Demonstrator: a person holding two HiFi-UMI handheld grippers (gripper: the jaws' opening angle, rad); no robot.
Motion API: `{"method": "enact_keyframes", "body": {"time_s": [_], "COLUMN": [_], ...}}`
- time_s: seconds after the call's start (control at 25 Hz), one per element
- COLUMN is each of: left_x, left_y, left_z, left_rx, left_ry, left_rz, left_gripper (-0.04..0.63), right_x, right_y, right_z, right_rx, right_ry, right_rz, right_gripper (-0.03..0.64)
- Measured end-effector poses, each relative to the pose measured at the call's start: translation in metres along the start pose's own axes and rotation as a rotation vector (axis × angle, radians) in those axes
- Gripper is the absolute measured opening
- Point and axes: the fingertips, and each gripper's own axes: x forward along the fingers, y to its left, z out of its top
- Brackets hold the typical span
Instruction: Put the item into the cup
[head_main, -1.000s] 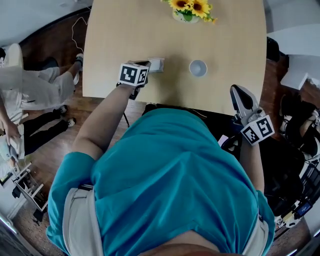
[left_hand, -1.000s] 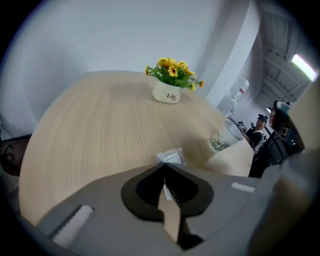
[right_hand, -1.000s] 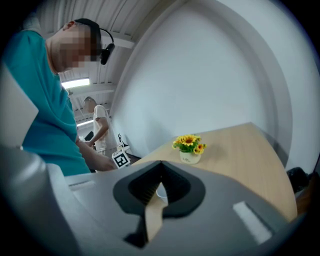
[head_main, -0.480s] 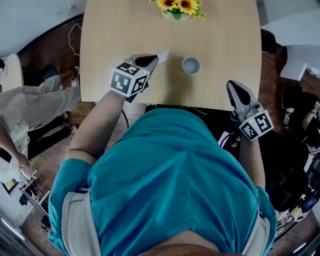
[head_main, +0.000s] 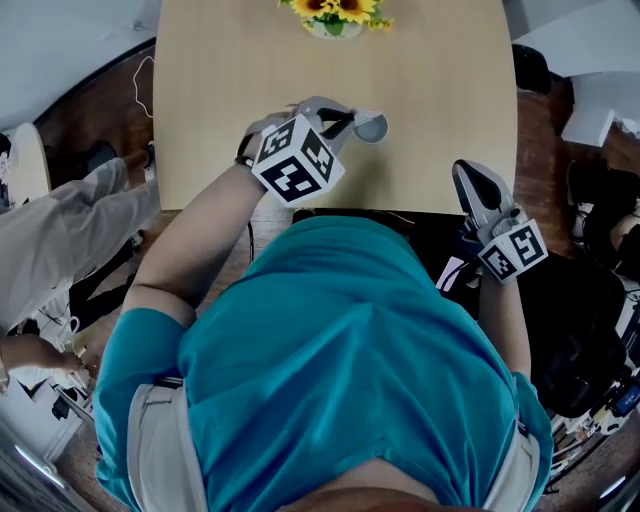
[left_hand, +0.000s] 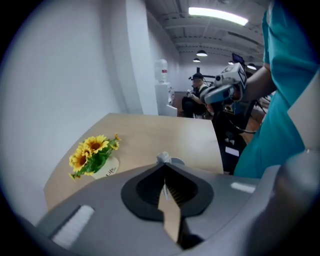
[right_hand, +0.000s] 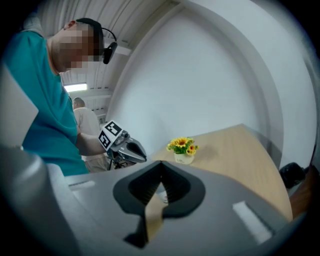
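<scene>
In the head view my left gripper is shut on a small white item and holds it at the near left rim of the grey cup on the wooden table. The left gripper view shows the item pinched at the closed tips of the left gripper, with the cup right behind it and mostly hidden. My right gripper hangs off the table's near edge on the right. It is shut with nothing in it, as the right gripper view shows at the right gripper.
A vase of sunflowers stands at the table's far edge, beyond the cup; it also shows in the left gripper view as sunflowers. A person's legs are beside the table on the left. Cables and equipment lie on the floor at the right.
My left gripper has lifted the white item off the table and carried it right, up to the cup's rim. The right gripper has stayed where it was.
</scene>
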Motion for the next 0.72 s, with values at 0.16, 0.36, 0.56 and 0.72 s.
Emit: {"method": "enact_keyframes", "body": {"time_s": [0.16, 0.36, 0.56, 0.72], "left_x": [0.020, 0.042, 0.061, 0.076], "left_y": [-0.010, -0.020, -0.022, -0.024], "left_z": [-0.002, -0.010, -0.022, -0.025], "left_rx": [0.160, 0.278, 0.347, 0.385], "left_ry": [0.091, 0.177, 0.241, 0.267], "left_rz": [-0.006, -0.006, -0.002, -0.002], "left_gripper": [0.009, 0.009, 0.009, 0.009], "right_x": [-0.006, -0.015, -0.018, -0.018], "right_y": [-0.003, -0.009, -0.012, -0.014], "right_z": [-0.001, -0.003, -0.005, -0.005], "right_rx": [0.008, 0.018, 0.023, 0.027], "right_ry": [-0.008, -0.014, -0.015, -0.014], "right_rz": [-0.008, -0.021, -0.029, -0.029], "right_gripper": [0.002, 0.002, 0.002, 0.002]}}
